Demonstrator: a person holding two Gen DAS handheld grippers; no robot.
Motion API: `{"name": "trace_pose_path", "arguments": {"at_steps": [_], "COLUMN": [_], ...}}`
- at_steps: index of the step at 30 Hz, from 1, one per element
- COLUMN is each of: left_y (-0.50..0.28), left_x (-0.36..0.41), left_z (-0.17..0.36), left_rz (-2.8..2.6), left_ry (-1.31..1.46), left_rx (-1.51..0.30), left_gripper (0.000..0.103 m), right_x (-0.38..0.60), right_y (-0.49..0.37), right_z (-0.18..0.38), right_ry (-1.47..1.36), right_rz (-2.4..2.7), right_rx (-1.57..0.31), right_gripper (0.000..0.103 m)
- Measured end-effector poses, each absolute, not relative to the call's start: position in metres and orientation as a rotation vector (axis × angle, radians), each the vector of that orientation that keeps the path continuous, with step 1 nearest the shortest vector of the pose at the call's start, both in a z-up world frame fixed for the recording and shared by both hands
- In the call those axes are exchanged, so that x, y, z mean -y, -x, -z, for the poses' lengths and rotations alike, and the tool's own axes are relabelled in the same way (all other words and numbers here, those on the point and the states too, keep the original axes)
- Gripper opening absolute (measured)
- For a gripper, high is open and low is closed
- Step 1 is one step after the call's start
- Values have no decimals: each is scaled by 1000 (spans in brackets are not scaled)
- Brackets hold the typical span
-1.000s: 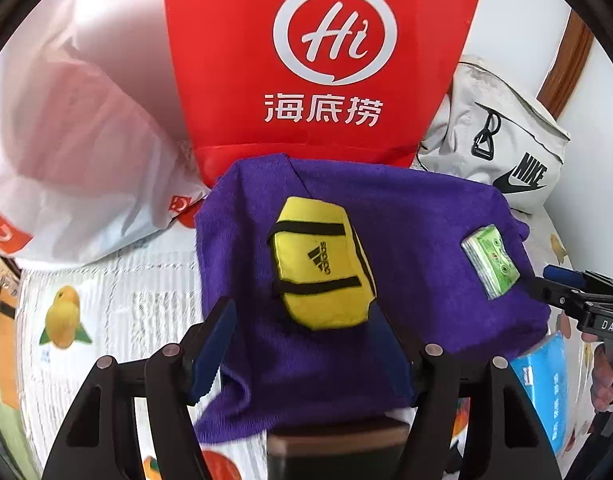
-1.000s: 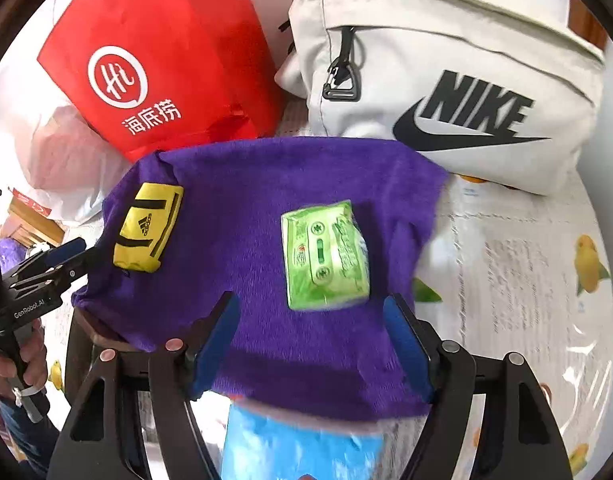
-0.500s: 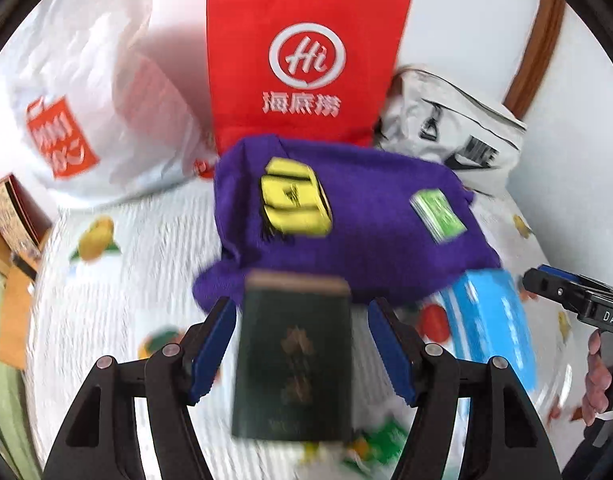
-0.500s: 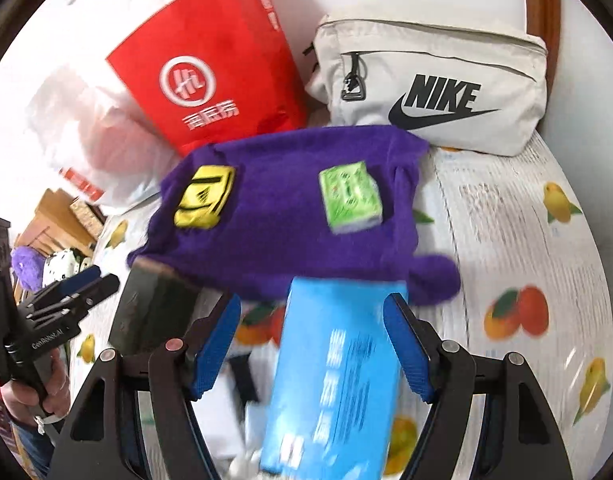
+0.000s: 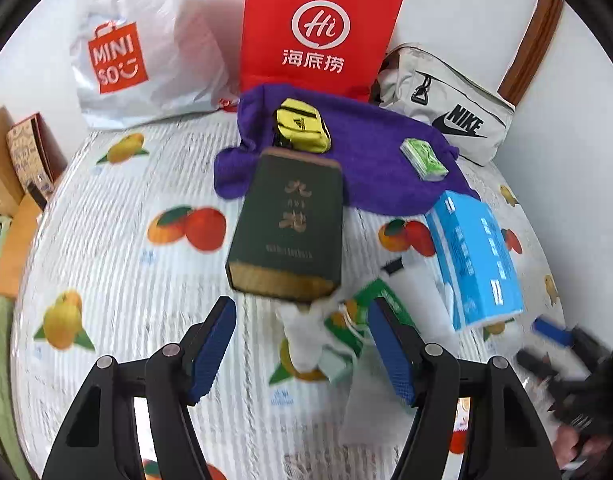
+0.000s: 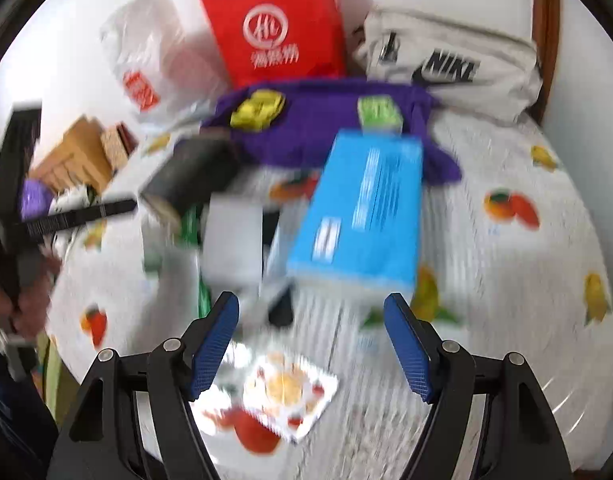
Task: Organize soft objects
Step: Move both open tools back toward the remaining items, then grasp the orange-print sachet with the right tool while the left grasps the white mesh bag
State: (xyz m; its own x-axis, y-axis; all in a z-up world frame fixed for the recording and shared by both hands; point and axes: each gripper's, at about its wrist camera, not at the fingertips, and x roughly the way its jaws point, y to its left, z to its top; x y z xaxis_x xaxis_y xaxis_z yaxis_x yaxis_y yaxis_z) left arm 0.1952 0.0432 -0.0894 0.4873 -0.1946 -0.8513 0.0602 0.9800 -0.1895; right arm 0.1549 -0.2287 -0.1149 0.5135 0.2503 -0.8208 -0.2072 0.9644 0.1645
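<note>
Purple towel (image 5: pixel 370 160) bears yellow pouch (image 5: pixel 304 130); both jaws gape empty.

both wrist views look steeply down, sharing the purple towel (image 5: pixel 370 152).

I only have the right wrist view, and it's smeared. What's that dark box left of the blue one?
Observer: A dark green box with gold characters; its far end reaches the purple towel.
Operator: And the yellow blob on the towel?
Observer: A small yellow bag with black straps, just behind the box.
Operator: Is the left gripper holding anything?
Observer: No. The left gripper is open, with a white wad lying on the bed between its fingers, untouched.
</note>
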Motion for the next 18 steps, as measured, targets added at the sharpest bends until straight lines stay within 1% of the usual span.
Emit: {"name": "trace_pose_path", "arguments": {"at_steps": [7, 9, 10, 11, 16, 18], "left_y": [-170, -163, -160, -158, -148, -144], "left_x": [-41, -42, -44, -45, -54, -57], "left_z": [97, 100, 102, 104, 109, 111], "left_rz": [169, 166, 156, 146, 127, 124], "left_ry": [155, 151, 148, 148, 155, 168], "left_rx": [-1050, -1052, -1053, -1061, -1069, -1066], "left_gripper": [67, 67, 67, 67, 67, 67], "right_x": [226, 220, 216, 213, 195, 187], "right_y": [-133, -126, -123, -122, -118, -114], "right_z": [171, 173, 175, 177, 187, 192], "right_ry": [-122, -101, -92, -92, -17, 56], "right_rz": [-284, -276, -281, -284, -218, -198], "right_rx": [-1087, -1041, -1033, -1035, -998, -980], "right_gripper": [75, 84, 91, 95, 97, 95]}}
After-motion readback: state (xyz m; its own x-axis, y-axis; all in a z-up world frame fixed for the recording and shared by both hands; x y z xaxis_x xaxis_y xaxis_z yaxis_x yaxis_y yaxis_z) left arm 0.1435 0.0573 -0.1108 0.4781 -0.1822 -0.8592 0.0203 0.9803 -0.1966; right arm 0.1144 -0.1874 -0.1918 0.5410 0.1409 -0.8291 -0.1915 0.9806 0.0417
